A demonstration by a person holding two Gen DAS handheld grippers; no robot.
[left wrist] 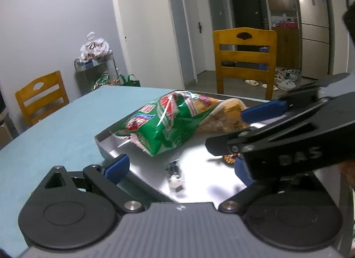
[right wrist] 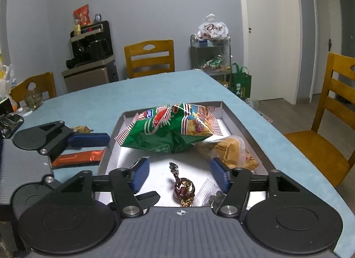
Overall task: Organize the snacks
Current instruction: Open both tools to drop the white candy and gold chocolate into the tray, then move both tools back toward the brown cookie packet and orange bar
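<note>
A silver tray (right wrist: 239, 122) on the blue table holds a green snack bag (right wrist: 168, 131), a yellow packet (right wrist: 233, 149), a brown wrapped candy (right wrist: 183, 188) and a clear wrapper (right wrist: 206, 191). My right gripper (right wrist: 180, 174) is open and empty, low over the tray, with the candy between its blue fingers. My left gripper (left wrist: 179, 169) is open over the tray's near left edge (left wrist: 104, 144), above a small wrapped piece (left wrist: 174, 176). The green bag (left wrist: 159, 122) and yellow packet (left wrist: 226, 116) lie ahead of it. The right gripper (left wrist: 277, 129) crosses its view. In the right wrist view the left gripper (right wrist: 93, 147) is beside the tray.
An orange-red packet (right wrist: 77, 158) and a tan wrapped snack (right wrist: 83, 129) lie on the table left of the tray. Dark wrappers (right wrist: 8, 122) and a glass jar (right wrist: 33, 99) stand at far left. Wooden chairs (right wrist: 149, 57) surround the table. A snack cart (right wrist: 210, 56) stands by the wall.
</note>
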